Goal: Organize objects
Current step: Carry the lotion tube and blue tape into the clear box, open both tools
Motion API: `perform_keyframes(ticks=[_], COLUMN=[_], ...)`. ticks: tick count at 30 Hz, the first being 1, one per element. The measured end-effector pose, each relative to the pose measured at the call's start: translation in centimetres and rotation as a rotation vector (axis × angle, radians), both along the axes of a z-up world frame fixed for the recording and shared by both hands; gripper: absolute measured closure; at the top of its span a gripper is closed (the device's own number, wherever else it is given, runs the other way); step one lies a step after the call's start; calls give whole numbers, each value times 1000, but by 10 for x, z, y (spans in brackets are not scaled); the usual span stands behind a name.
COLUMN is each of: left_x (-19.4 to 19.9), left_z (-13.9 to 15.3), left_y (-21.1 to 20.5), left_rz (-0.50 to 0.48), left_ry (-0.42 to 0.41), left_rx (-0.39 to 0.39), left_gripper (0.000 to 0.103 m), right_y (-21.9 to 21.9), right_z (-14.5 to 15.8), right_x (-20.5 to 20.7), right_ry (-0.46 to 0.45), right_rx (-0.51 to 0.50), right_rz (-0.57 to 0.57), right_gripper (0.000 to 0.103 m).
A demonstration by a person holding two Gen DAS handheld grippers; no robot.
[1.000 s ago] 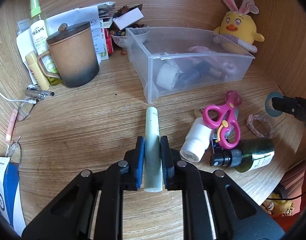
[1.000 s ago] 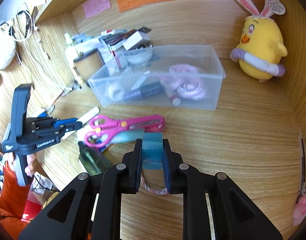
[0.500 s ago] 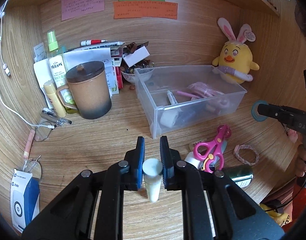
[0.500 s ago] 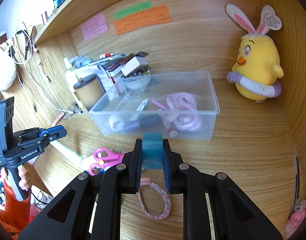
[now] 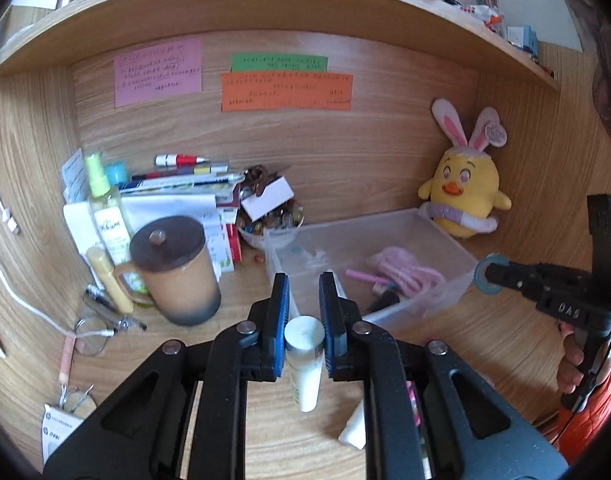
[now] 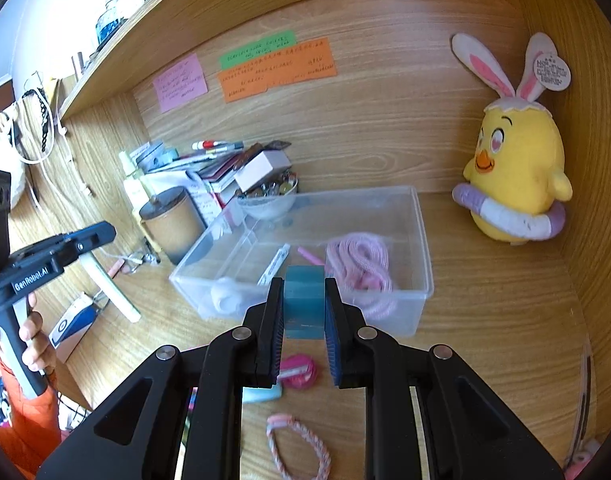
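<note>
My left gripper (image 5: 304,292) is shut on a pale tube (image 5: 304,360), which hangs tilted down above the wooden desk just in front of the clear plastic bin (image 5: 425,216). In the right wrist view the same tube (image 6: 109,288) slants down from the left gripper (image 6: 101,232), left of the bin (image 6: 419,240). My right gripper (image 6: 304,286) is shut on a teal tape roll (image 6: 304,304), held in the air before the bin's near wall. From the left wrist view that tape roll (image 5: 485,278) shows at the bin's right corner. A pink cord (image 6: 359,264) and pens lie inside the bin.
A lidded brown mug (image 5: 173,268) stands left of the bin, with papers, pens and a bowl of small items (image 5: 271,224) behind. A yellow chick plush (image 6: 513,168) sits at the back right. Pink scissors (image 6: 299,372), a hair tie (image 6: 297,440) and a white bottle (image 5: 355,424) lie below.
Both grippers have risen and tipped upward. The tube has come up off the desk in the left gripper. The tape roll has moved up towards the bin's front wall.
</note>
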State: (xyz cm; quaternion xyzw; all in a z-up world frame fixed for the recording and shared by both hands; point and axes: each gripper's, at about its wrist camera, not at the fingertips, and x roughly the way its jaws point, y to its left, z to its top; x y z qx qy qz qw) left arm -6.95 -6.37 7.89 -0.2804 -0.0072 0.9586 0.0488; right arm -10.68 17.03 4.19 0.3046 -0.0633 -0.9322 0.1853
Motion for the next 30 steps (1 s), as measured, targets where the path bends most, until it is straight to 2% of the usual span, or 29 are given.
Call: perform_keyframes(ticks=[6,10,20,30], left_x=[-25,-44,-97,-123], left_z=[15,15,-22,-48], left_y=[6,9,28,36], left_rz=[6,12,27,-28], left_ry=[31,30,-56,-160], left_rx=[-1,-1,-82,-47], left_gripper=[89,89,89,89], right_y=[-5,-13,-45,-47], right_z=[6,2,-29,-43], right_x=[-24,-42,-79,-94], right_ry=[7,-15,-99,-126], right_rx=[10,18,90,133], right_rz=[3,18,92,46], right_gripper=[87,87,87,86])
